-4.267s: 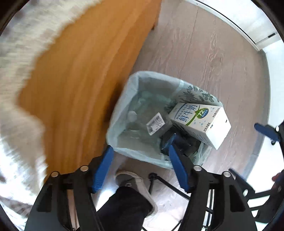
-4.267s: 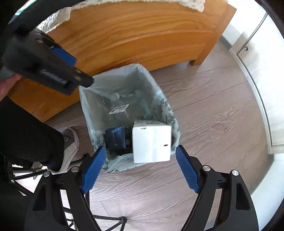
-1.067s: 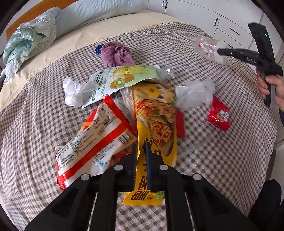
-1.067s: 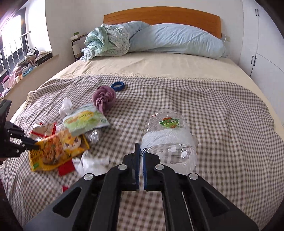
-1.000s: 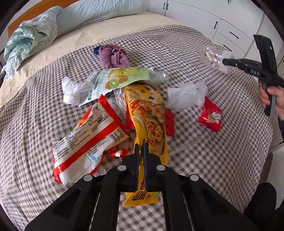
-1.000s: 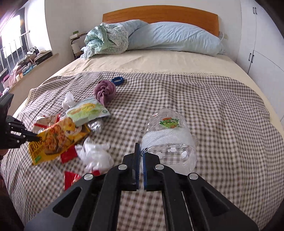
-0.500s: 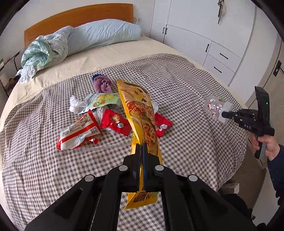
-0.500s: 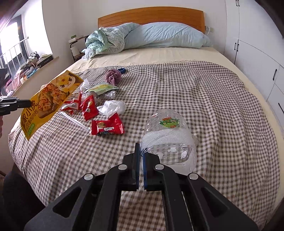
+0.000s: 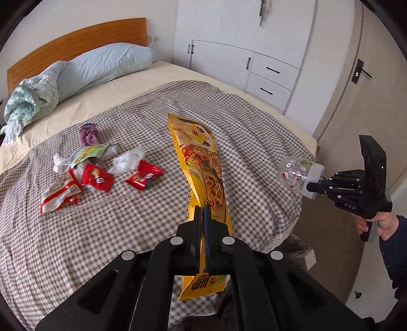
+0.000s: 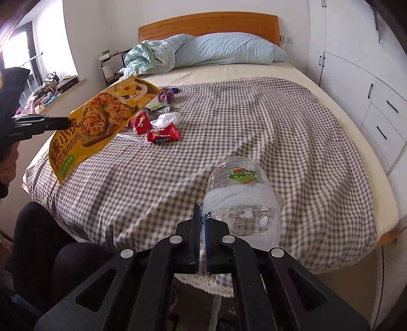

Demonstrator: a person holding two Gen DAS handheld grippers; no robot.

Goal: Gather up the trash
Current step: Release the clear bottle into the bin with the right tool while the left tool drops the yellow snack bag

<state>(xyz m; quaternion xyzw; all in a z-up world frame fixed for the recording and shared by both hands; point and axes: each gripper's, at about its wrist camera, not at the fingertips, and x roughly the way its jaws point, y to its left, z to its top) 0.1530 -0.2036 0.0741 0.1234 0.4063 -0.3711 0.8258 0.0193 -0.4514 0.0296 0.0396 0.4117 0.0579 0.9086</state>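
My left gripper (image 9: 202,216) pinches the yellow foil snack bag (image 9: 201,163), right gripper (image 10: 201,224) clamps the clear plastic bottle (image 10: 244,198); red wrappers (image 9: 143,175) at ten o'clock remain on the bed (image 9: 76,242).

A checked blanket (image 10: 254,122) covers the bed (image 10: 229,70); pillow (image 10: 229,49) and crumpled quilt (image 10: 150,57) lie against the headboard (image 10: 208,24). White drawers (image 10: 381,109) stand beside.

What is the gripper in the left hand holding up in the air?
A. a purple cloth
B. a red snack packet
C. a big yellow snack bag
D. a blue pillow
C: the left gripper has its jaws shut on the big yellow snack bag, which hangs above the checked blanket; the right wrist view shows the same bag lifted clear of the bed.
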